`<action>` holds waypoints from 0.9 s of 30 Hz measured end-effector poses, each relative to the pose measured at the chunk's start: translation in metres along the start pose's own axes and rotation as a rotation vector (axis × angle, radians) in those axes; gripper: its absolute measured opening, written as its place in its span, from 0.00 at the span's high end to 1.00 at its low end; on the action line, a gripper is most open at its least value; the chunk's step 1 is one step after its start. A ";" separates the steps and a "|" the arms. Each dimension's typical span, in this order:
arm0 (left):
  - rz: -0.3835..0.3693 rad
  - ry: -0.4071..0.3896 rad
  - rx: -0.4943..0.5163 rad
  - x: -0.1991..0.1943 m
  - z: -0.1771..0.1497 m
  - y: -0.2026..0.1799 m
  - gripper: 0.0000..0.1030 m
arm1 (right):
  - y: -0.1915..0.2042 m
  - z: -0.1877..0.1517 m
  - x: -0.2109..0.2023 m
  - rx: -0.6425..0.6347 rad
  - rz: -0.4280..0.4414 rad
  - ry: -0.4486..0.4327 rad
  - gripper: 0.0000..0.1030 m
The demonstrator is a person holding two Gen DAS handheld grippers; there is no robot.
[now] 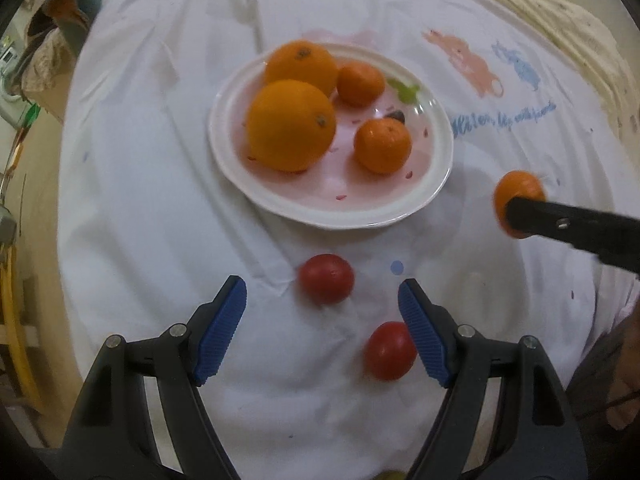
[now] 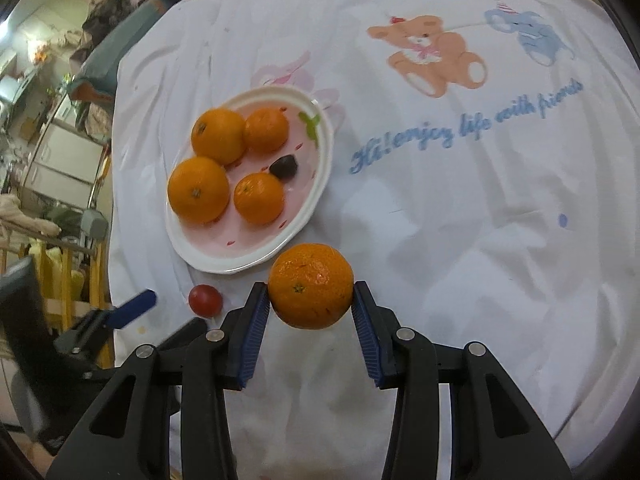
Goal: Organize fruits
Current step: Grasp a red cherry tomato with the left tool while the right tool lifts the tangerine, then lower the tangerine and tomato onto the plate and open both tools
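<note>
Nearest, right hand-held gripper (image 2: 312, 300) pinching a mandarin (image 2: 311, 286) clear of the white sheet (image 2: 460, 240), carry step under way. Left hand-held gripper (image 1: 322, 316) spread empty above two tomatoes (image 1: 327, 279) (both loose). Next, farther on: mandarin onto the plate (image 2: 318, 196), into the bare gap beside four oranges (image 2: 198, 190).

White cloth (image 2: 440, 240) printed with an orange bear (image 2: 430, 54) and blue lettering (image 2: 464, 130); white-rimmed pink plate (image 1: 436, 184); red tomatoes (image 1: 327, 285).

Each black tool (image 2: 310, 308) has ribbed blue pads (image 1: 222, 330) and silver screws (image 1: 178, 330).
</note>
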State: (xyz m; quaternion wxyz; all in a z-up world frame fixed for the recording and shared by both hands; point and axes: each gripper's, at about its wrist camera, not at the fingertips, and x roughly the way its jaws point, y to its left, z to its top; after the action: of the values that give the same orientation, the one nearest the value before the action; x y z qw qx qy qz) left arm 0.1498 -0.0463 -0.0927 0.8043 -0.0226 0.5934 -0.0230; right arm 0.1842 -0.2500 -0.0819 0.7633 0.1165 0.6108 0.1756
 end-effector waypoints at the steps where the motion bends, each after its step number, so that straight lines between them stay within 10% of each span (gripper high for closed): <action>1: -0.001 0.010 -0.001 0.004 0.002 -0.002 0.28 | 0.002 0.004 0.001 0.008 0.002 -0.003 0.57; 11: 0.034 0.061 0.034 0.026 0.006 -0.010 0.72 | -0.001 0.009 -0.007 0.040 0.033 -0.030 0.57; 27: -0.044 -0.074 -0.156 -0.028 0.024 0.048 0.72 | 0.002 0.028 -0.007 0.035 0.067 -0.065 0.57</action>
State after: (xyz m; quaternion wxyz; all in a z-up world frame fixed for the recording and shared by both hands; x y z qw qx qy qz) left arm 0.1651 0.0040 -0.0619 0.8208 -0.0989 0.5625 0.0064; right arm 0.2098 -0.2498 -0.0681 0.7742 0.1557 0.5845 0.1865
